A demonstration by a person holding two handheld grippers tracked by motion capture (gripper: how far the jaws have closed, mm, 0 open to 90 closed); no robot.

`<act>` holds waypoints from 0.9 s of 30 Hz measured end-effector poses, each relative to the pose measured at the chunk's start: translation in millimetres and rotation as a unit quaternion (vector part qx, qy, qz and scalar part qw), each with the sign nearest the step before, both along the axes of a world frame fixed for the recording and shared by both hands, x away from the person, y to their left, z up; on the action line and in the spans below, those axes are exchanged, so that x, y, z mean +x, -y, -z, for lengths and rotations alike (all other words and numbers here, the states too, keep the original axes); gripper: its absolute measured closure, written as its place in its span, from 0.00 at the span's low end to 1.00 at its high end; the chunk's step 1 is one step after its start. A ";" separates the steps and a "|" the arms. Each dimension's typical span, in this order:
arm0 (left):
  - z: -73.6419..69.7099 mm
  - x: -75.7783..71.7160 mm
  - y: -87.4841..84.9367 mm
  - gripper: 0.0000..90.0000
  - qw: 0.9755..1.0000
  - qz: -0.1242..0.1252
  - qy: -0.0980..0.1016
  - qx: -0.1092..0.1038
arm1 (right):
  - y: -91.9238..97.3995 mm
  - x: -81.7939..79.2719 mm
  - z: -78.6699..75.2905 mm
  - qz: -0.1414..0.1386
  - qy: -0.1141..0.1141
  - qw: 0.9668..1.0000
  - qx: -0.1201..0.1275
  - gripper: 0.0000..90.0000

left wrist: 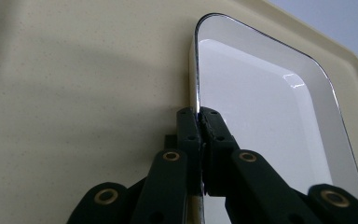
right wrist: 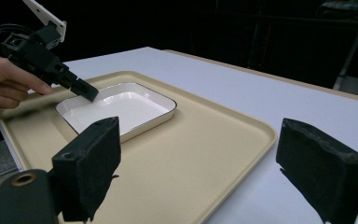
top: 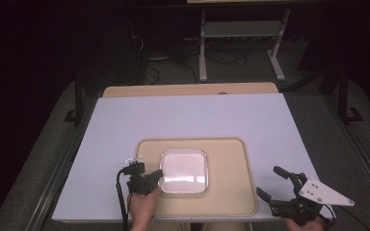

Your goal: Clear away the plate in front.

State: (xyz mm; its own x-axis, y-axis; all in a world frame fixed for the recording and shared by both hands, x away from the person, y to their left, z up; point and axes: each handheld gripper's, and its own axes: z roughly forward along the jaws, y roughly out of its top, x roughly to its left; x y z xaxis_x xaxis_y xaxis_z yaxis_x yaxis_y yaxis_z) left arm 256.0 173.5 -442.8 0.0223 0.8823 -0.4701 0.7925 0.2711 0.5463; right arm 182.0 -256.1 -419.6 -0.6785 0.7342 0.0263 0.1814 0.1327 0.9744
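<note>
A white square dish (top: 184, 171) with a thin dark rim lies on a beige tray (top: 226, 159) near the table's front edge. My left gripper (top: 159, 173) is shut on the dish's left rim. In the left gripper view its jaws (left wrist: 199, 114) pinch the thin rim (left wrist: 197, 70), one pad outside and one inside the dish (left wrist: 261, 116). The right gripper view shows that same grip (right wrist: 91, 92) on the dish (right wrist: 121, 107), with a hand behind it. My right gripper (top: 268, 181) stands open off the tray's right front corner, with nothing between its pads (right wrist: 209, 163).
The tray (right wrist: 205, 140) sits on a white table top (top: 183, 115) with a wooden strip along its far edge. Beyond the table there is dark floor with cables and a metal stand (top: 241, 33).
</note>
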 end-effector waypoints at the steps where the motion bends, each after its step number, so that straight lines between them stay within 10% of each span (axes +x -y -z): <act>1: -0.1 -0.6 0.5 0.97 1.000 0.000 0.002 0.002 | 0.0 0.1 0.0 0.000 0.000 1.000 0.000 0.14; 27: 4.5 -10.3 4.3 0.96 1.000 -0.009 0.016 -0.018 | -3.3 0.7 -0.5 0.002 0.000 1.000 -0.009 0.14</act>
State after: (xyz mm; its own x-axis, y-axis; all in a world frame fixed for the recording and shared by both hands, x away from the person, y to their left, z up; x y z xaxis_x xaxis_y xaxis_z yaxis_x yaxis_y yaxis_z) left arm 245.7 169.2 -447.4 0.0217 0.8651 -0.5012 0.7695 0.3056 0.5608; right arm 182.7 -252.8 -419.0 -0.6758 0.7369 0.0141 0.1826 0.1489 0.9718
